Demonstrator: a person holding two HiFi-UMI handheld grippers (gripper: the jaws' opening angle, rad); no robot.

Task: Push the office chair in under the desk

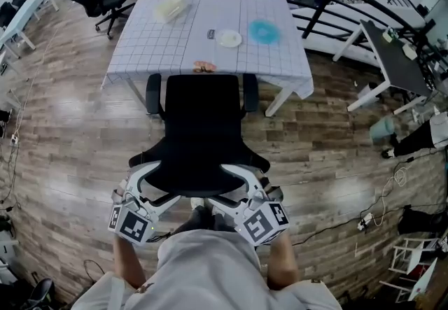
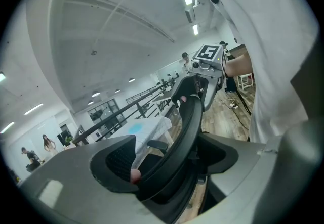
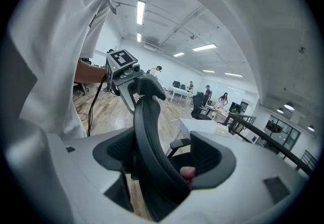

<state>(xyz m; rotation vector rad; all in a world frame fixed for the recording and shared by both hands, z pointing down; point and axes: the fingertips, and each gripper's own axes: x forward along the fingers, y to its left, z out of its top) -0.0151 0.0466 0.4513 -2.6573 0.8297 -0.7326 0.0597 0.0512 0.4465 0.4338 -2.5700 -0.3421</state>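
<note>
Both my left claw [image 2: 169, 167] and right claw [image 3: 164, 165] clench the chair back [image 1: 199, 161] — I push evenly toward twelve o'clock, under the desk [image 1: 161, 43].

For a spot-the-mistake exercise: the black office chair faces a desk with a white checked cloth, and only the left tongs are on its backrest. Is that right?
Not only the left: the right tongs also have the backrest between their jaws, as the right gripper view shows. The rest stands.
</note>
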